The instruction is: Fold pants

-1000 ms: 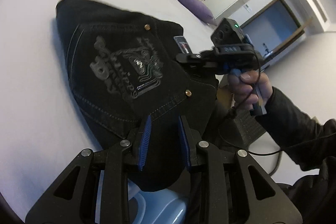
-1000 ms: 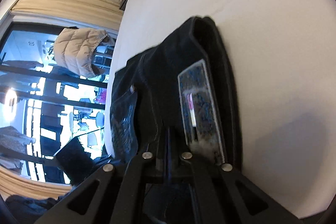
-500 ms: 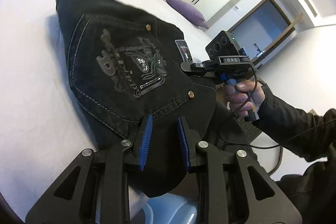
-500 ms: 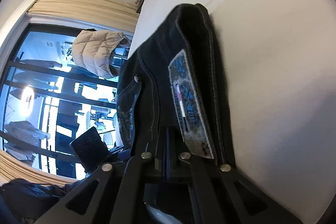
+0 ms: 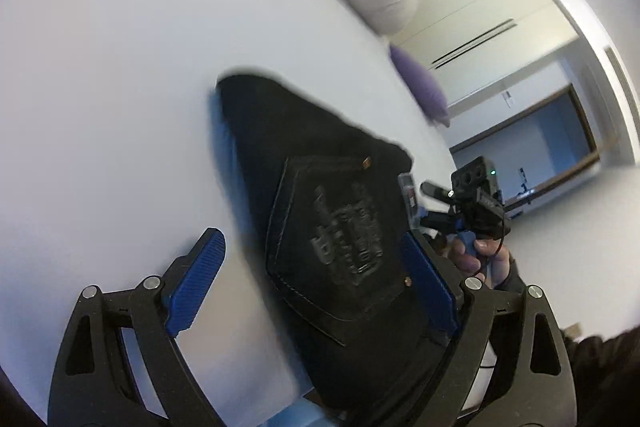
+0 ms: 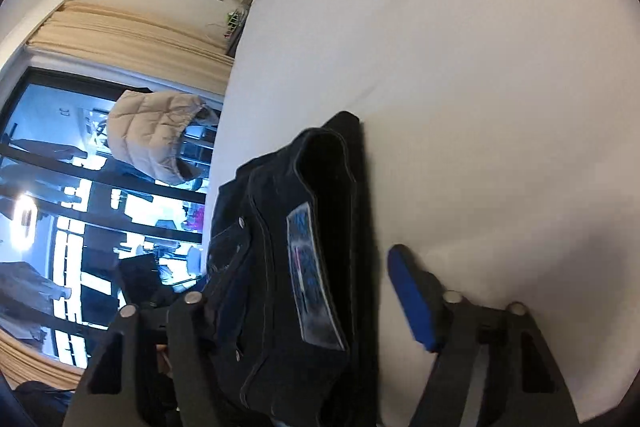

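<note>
Two hand-held grippers: left and right, both spread wide, holding nothing
Pants: folded, black, lower centre, on bed

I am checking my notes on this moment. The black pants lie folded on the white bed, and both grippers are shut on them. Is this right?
Not quite. The black pants do lie folded on the white bed, but both grippers are open, not shut on them. The left wrist view shows the left gripper with its blue fingers spread wide; the right wrist view shows the same for the right gripper.
</note>
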`<state>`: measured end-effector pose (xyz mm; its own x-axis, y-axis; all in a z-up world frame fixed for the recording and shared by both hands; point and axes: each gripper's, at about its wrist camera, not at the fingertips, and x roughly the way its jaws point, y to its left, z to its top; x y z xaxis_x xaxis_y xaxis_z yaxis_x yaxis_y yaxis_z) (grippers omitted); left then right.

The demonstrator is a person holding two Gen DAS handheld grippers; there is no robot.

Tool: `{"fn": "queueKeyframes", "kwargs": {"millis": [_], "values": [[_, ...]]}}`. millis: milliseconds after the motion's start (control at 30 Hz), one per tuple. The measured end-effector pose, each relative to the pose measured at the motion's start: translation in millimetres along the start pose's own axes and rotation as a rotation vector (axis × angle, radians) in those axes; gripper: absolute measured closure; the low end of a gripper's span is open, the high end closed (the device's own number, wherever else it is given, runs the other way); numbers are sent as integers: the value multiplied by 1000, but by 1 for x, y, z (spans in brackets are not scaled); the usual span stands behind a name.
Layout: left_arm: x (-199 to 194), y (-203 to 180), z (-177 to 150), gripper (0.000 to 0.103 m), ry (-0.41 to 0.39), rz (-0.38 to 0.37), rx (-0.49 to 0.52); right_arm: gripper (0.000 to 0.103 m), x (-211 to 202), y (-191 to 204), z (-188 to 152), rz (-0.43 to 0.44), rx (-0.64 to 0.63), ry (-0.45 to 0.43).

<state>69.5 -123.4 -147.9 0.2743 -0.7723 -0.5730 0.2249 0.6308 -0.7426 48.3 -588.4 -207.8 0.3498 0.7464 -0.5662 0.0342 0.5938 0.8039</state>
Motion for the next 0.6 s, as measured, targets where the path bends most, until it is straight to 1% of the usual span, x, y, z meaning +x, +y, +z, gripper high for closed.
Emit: {"fn": "queueKeyframes", "kwargs": {"millis": [33,133,200,233,267,300,333,367,400,433,467,500,567,600], "values": [[6,1,-1,14,17,0,-7,33,2,0,2,8,0,9],[22,-4,0,14,57,9,17,35,14,5,7,-11,-14,62],[29,-6,5,19,81,8,10,36,24,9,9,-32,-13,92],[34,-8,7,30,100,2,4,36,27,12,9,-44,-9,100],[36,-7,7,40,120,12,-4,36,31,15,10,-57,-9,109],[36,-5,7,46,130,33,-7,36,35,19,11,-70,-15,115],[39,-5,8,60,139,49,-8,37,38,23,10,-89,-28,122],[43,-3,9,65,147,60,-14,41,41,26,9,-104,-39,125],[48,-2,10,67,149,59,-24,46,43,29,8,-128,-51,129],[49,-1,10,71,150,55,-29,58,45,30,8,-154,-58,128],[50,0,10,74,151,53,-26,65,45,30,7,-177,-63,129],[51,0,10,75,151,54,-26,67,44,32,6,-180,-66,125],[57,-3,11,80,147,48,-34,77,42,41,5,-201,-93,110],[61,-7,12,81,146,50,-38,78,40,46,5,-205,-104,104]]}}
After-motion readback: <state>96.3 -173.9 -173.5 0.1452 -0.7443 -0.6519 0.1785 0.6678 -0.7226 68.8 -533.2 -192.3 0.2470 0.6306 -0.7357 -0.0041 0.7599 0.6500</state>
